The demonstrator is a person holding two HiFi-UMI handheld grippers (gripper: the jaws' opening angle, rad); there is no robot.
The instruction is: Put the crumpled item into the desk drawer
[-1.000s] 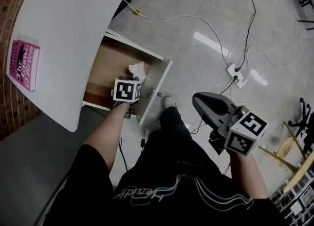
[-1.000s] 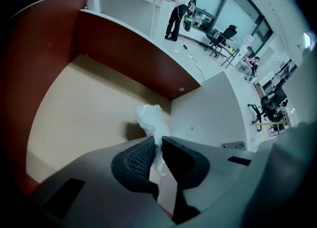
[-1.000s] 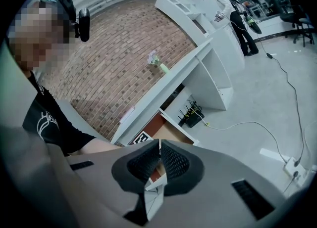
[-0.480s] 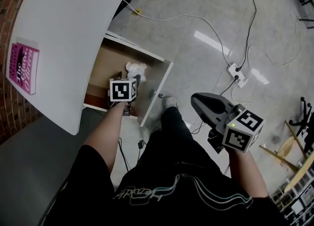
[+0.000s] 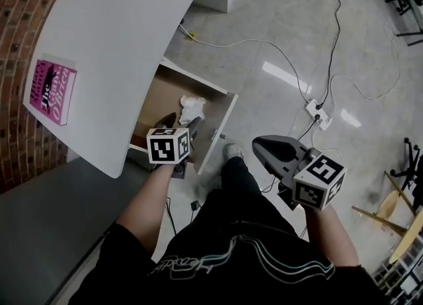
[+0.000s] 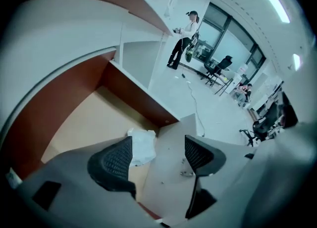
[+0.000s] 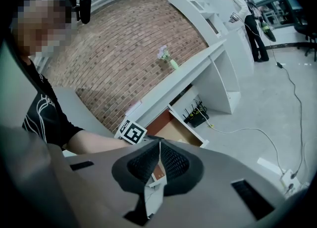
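Observation:
A crumpled white paper [image 5: 192,107] lies in the open wooden drawer [image 5: 157,95] under the white desk [image 5: 125,39]. My left gripper [image 5: 182,124] hangs above the drawer's near end. Its jaws have just been opening and stand wide apart, with nothing between them. In the left gripper view the paper [image 6: 142,147] rests on the drawer floor [image 6: 84,118], below and beyond the left gripper [image 6: 157,155]. My right gripper [image 5: 259,145] is held to the right over the floor, clear of the drawer. Its pads [image 7: 171,161] are closed together, so the right gripper [image 7: 159,160] is shut and empty.
A pink book [image 5: 51,90] lies on the desk top at the left. The drawer front [image 5: 221,125] juts out towards the person's legs. A power strip [image 5: 316,107] and cables lie on the floor to the right. A person [image 6: 181,41] stands far off.
The left gripper opened, let go of the crumpled paper and rose away from it. The paper stays in the drawer. The right gripper shifted slightly.

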